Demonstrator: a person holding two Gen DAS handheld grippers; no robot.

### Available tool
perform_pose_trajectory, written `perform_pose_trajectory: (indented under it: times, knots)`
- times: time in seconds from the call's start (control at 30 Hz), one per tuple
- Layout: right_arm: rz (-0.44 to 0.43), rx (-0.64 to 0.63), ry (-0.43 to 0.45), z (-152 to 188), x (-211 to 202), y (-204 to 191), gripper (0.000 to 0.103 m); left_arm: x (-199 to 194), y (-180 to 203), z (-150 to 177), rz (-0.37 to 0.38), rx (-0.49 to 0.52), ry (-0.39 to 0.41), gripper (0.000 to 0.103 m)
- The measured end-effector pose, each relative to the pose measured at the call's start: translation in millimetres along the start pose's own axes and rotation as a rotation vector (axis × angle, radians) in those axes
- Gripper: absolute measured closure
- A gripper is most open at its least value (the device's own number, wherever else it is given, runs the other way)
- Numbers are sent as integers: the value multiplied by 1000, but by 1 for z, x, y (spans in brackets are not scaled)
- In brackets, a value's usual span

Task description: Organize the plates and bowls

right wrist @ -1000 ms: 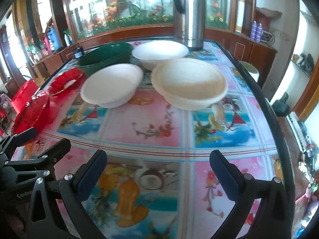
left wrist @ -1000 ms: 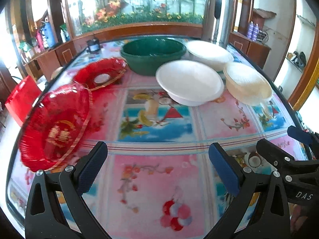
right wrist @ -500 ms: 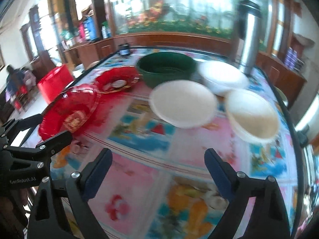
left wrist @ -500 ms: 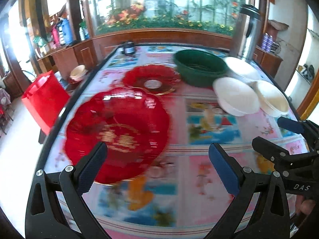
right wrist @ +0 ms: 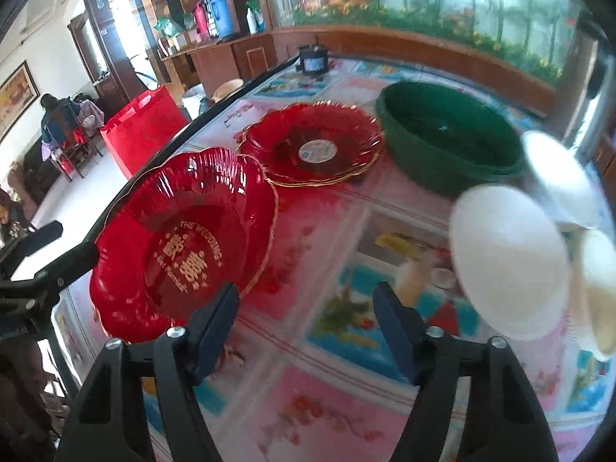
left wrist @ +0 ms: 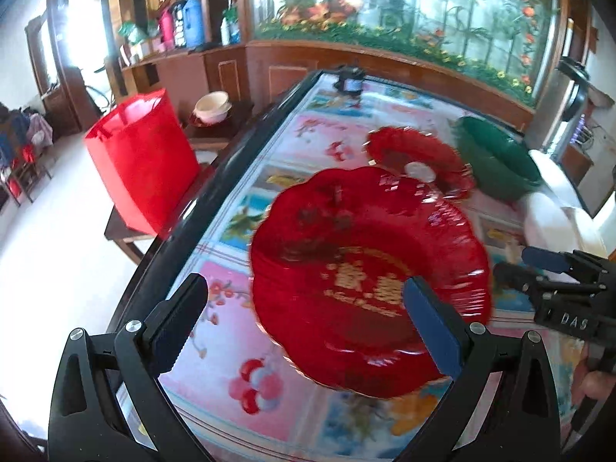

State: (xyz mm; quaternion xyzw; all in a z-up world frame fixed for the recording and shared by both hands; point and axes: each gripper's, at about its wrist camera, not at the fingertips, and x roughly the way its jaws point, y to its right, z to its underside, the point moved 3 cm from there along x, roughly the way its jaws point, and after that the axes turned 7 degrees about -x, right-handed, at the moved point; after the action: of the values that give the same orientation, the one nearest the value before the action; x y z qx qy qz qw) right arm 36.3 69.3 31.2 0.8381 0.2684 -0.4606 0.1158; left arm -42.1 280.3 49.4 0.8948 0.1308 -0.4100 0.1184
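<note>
Hovering above the near left part of the table (left wrist: 215,331), the left gripper (left wrist: 304,315) is being held with its jaws wide apart; nothing is being gripped, though the large red plate (left wrist: 365,269) is being framed between and beyond the fingers, and whether the right-hand pad is touching it cannot be told. The right gripper (right wrist: 306,317) is being held with its jaws about half apart and empty, having just been closing; only tablecloth is being seen between them, and the large red plate (right wrist: 181,246) is lying just beyond the left finger.

A smaller red plate (right wrist: 312,146) is lying farther back, with a green bowl (right wrist: 446,138) to its right. White bowls (right wrist: 508,261) are being seen at the right, blurred.

Compared with a second ago, both views are being swung leftward: the white bowls, then central, are now being pushed to the right edge, while the large red plate is being brought from the left edge to the centre of the left view.
</note>
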Motion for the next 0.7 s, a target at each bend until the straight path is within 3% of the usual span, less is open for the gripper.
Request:
perform_pose_trajectory:
  times: [0.23,0.33,0.4,0.47,0.57,0.6,0.7]
  knots:
    - [-15,-21,-63,-12,22,-9,49,28,-18,-9,-27,-24,-59,1]
    - [-41,-13,-82,-15,26,-9,66,39,-19,-11,-27,-18,-86,4]
    - [-45,-13,-89,-18,28,-9,72,46,-20,-11,-28,-22,-113,14]
    - [-52,-21,-94,-19,30,-11,76,54,-20,-10,-21,-30,-146,33]
    - [-58,-42,-108,-21,31,-16,81,69,-24,-7,-13,-58,-214,77]
    - [-52,-58,-111,-21,31,-19,81,71,-24,-6,-17,-59,-220,82]
    - [-41,-91,-100,-21,31,-28,83,69,-23,-7,-15,-48,-207,83]
